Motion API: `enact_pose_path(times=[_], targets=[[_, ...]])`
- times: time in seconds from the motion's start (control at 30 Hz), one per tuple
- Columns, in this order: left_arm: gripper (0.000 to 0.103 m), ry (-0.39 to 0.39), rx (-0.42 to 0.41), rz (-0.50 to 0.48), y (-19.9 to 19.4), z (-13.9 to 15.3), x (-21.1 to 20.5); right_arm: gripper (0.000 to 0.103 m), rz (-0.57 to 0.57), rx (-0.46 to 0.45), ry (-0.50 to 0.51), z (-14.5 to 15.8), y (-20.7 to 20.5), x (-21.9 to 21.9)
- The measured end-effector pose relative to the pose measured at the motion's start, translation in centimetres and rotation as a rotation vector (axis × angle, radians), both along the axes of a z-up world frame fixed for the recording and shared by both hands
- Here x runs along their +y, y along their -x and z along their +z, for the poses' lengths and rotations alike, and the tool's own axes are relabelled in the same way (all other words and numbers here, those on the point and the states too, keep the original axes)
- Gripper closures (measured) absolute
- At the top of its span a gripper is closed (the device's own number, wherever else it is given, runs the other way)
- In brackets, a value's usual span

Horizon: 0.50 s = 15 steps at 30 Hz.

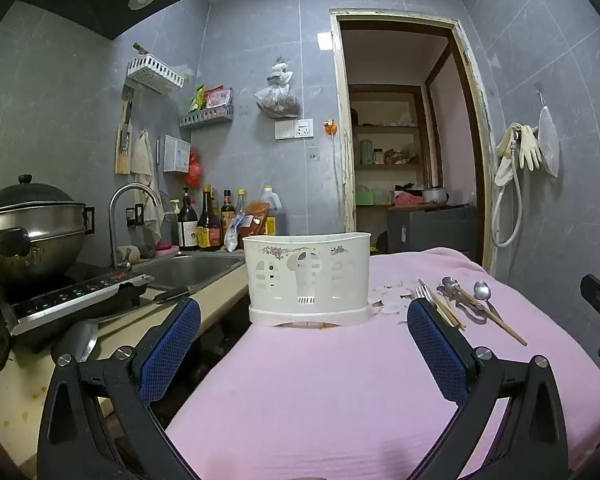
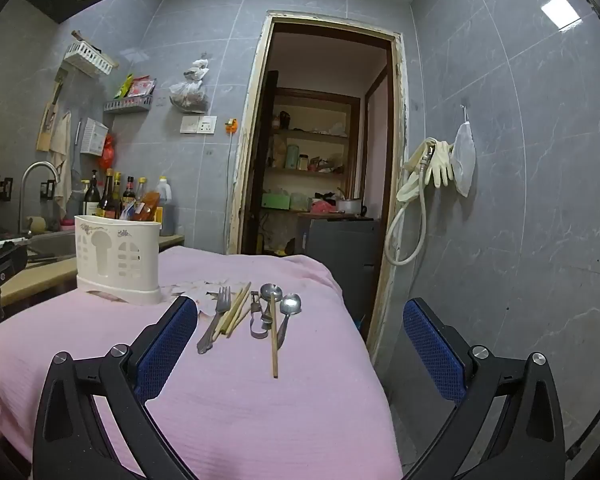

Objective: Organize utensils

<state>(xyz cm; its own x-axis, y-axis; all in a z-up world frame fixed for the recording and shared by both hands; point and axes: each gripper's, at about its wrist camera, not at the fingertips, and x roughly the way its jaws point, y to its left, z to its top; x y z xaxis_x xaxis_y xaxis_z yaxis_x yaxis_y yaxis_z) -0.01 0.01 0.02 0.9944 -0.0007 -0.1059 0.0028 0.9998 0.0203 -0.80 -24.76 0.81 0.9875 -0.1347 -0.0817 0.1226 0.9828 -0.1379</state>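
A white plastic utensil holder [image 1: 308, 278] [image 2: 117, 260] stands upright at the far edge of a pink cloth-covered table [image 1: 340, 380] [image 2: 240, 400]. To its right lie loose utensils: a fork [image 2: 216, 316] [image 1: 424, 293], wooden chopsticks [image 2: 274, 336] [image 1: 488, 316], two spoons [image 2: 291, 305] [image 1: 482, 291] and a metal peeler [image 2: 256, 316]. My left gripper [image 1: 304, 320] is open, facing the holder, nothing between its blue pads. My right gripper [image 2: 300, 322] is open too, held short of the utensils, which show between its fingers.
A counter on the left carries a sink [image 1: 188, 270], tap [image 1: 124, 220], bottles [image 1: 208, 220], an induction hob [image 1: 80, 296] and a lidded pot [image 1: 28, 224]. A doorway [image 2: 320, 140] opens behind the table. Gloves and a hose [image 2: 432, 172] hang on the right wall.
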Motion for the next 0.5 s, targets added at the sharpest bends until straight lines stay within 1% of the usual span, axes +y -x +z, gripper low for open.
enact_pose_path(times=[0.03, 0.23, 0.27, 0.3, 0.5], targets=[[0.001, -0.001, -0.001, 0.0, 0.0, 0.0, 0.0, 0.0, 0.0, -0.014, 0.001, 0.0, 0.1, 0.0], [0.001, 0.003, 0.0, -0.006, 0.4, 0.2, 0.5, 0.0, 0.0, -0.001, 0.002, 0.3, 0.2, 0.2], [0.001, -0.004, 0.012, -0.007, -0.1, -0.4, -0.1, 0.0, 0.0, -0.001, 0.002, 0.4, 0.3, 0.3], [0.001, -0.005, 0.016, -0.007, -0.5, -0.3, -0.3, 0.0, 0.001, 0.006, -0.008, -0.1, -0.1, -0.2], [0.001, 0.003, 0.028, -0.007, -0.6, -0.4, 0.1, 0.0, 0.003, 0.006, -0.002, -0.5, -0.3, 0.0]])
